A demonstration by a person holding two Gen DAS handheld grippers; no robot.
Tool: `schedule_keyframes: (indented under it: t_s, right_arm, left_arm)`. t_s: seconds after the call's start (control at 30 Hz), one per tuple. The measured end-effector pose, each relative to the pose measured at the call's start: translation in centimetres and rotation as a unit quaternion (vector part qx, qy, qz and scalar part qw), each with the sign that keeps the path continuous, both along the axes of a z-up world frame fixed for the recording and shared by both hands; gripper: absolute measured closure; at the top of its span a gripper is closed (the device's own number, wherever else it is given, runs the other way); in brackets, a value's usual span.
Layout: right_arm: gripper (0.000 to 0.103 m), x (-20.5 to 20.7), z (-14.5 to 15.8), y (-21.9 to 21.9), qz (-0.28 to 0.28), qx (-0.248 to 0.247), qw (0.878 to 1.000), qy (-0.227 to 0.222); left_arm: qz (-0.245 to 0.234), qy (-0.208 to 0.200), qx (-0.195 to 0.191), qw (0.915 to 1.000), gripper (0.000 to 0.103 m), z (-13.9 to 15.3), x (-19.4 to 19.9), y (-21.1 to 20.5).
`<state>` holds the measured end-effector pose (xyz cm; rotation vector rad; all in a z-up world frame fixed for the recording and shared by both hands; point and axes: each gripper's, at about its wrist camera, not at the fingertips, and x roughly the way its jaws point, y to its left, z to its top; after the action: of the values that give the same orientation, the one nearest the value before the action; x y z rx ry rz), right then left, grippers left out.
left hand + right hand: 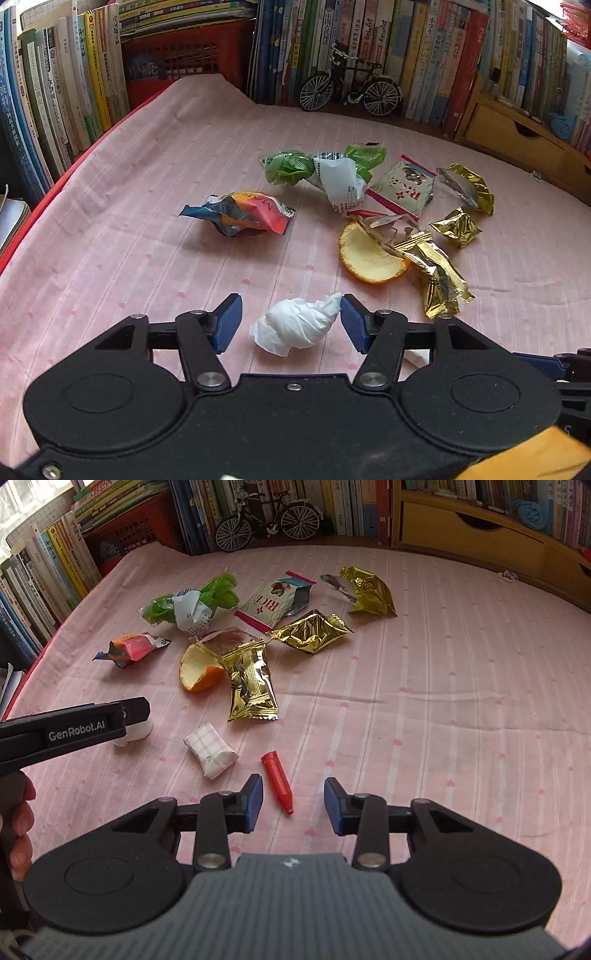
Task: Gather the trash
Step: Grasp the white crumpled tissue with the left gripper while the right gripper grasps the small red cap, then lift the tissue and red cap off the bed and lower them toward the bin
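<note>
We find the left gripper [291, 323] part-open around a crumpled white tissue [295, 328]; one pad appears to graze its tip, the other stands clear. The right gripper [293, 805] is part-open, a red cap [277, 781] lying between its pads, untouched. Both items rest near the pink-covered table's [443, 701] front edge; wrappers [251, 681] lie mid-table.

In the right wrist view, my left gripper [138, 716] covers most of the white tissue [129, 734]. I cannot tell if my right fingers [255, 805] touch the red cap [277, 781] between them.
</note>
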<state>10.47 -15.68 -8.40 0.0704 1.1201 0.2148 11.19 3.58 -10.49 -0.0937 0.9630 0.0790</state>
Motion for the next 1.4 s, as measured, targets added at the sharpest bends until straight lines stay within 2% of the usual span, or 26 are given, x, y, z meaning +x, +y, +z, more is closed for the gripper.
schedule_keyframes:
  t_s: [0.23,0.4,0.5,0.93,1.2,1.4]
  right_arm:
    - [0.064,0.5,-0.7,0.9,0.038,-0.010,0.999,-0.010]
    - [0.083,0.4,-0.8,0.9,0.054,-0.023,0.998,-0.020]
    - [0.089,0.2,-0.8,0.8,0.062,-0.029,0.997,-0.023]
    - [0.089,-0.7,1.2,0.2,0.034,-0.033,0.998,-0.029]
    - [0.089,-2.8,4.5,-0.5,-0.004,-0.035,0.998,-0.050]
    - [0.089,-6.2,7.6,-0.9,-0.053,-0.033,0.996,-0.070]
  left_arm:
    - [0.008,0.033,-0.009,0.9994,0.057,-1.7,0.8,-0.2]
    - [0.015,0.033,0.002,0.9993,0.066,-1.6,0.7,-0.7]
    - [0.014,0.034,0.002,0.9993,0.070,-1.5,0.5,-1.1]
    - [-0.012,0.025,-0.015,0.9995,0.071,1.0,-1.7,-1.8]
    - [-0.022,0.017,-0.034,0.9990,0.071,3.8,-4.2,-1.8]
    - [-0.053,0.018,-0.042,0.9976,0.071,6.2,-8.6,-2.1]
